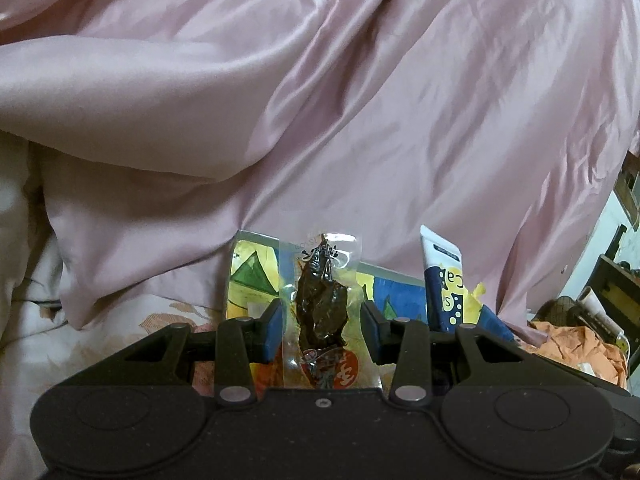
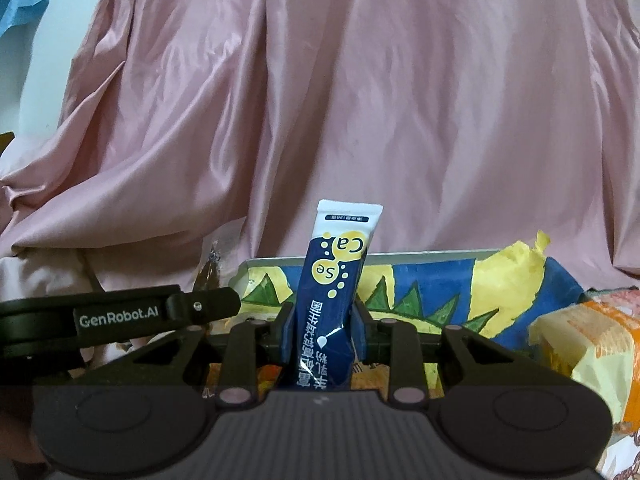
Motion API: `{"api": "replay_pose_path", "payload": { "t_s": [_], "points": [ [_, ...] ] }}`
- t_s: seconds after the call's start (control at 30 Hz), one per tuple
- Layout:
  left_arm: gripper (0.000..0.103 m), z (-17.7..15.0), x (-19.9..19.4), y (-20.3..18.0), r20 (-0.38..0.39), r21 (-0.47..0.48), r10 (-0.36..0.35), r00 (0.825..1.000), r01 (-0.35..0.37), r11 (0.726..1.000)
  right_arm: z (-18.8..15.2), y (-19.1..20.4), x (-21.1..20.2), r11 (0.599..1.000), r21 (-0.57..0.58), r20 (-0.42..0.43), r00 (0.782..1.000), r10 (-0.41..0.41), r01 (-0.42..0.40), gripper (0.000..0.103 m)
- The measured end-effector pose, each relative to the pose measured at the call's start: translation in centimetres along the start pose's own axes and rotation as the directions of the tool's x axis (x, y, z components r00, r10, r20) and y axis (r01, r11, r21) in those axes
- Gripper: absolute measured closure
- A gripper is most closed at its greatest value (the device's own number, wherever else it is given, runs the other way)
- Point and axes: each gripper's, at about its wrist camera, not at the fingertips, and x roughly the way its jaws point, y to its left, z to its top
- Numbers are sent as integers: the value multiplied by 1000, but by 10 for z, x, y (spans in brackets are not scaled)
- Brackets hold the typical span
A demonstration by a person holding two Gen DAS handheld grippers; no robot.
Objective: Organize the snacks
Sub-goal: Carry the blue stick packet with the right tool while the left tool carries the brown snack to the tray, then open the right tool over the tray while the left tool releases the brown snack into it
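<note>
Ahead of both your grippers the pink satin cover (image 2: 360, 120) rises like a wall just behind the painted box (image 2: 440, 292), so there is no way past the box's far rim. Your left gripper (image 1: 322, 320) stands spread, with the clear snack packet (image 1: 320, 308) upright in the gap and room either side of it. Your right gripper (image 2: 322, 332) has no slack, its pads pressed on the blue-and-white sachet (image 2: 336, 280). The left gripper's arm crosses just left of it. An orange-and-yellow package (image 2: 588, 344) crowds the box's right end.

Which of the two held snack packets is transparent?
The clear packet between the left gripper's fingers; its dark contents show through. The right gripper's sachet is opaque blue-white.
</note>
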Motion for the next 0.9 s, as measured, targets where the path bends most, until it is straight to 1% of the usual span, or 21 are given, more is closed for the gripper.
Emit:
{"api": "replay_pose_path", "payload": {
  "t_s": [0.2,0.37,0.43,0.47,0.53,0.6,0.63,0.83,0.9],
  "points": [
    [59,-3,4,-2,-17,7,9,1000,-9,1000,-3,-2,4,1000,18,-22,1000,0,1,69],
    [58,0,7,-1,-30,-7,3,1000,-3,1000,-6,-3,7,1000,24,-33,999,-10,11,67],
    [53,1,7,-1,-26,-8,2,1000,-2,1000,-7,-3,6,1000,20,-28,1000,-13,14,64],
    [49,0,6,-1,-22,-10,2,1000,-2,1000,-7,-3,6,1000,18,-25,1000,-15,16,63],
    [47,-1,4,0,-9,-18,1,1000,-1,1000,-8,-3,4,1000,13,-14,1000,-24,24,61],
    [41,0,3,-1,-2,-21,-2,1000,2,1000,-10,-4,1,999,1,2,999,-36,36,55],
    [40,-1,3,-1,1,-21,1,1000,-1,1000,-11,-4,0,999,-2,10,999,-47,47,54],
    [24,-1,0,-4,19,-18,17,1000,-16,1000,-9,-13,-7,996,28,35,996,-84,83,45],
    [17,0,-2,-6,28,-16,25,999,-24,1000,-8,-15,-10,995,33,44,995,-91,90,41]
  ]
}}
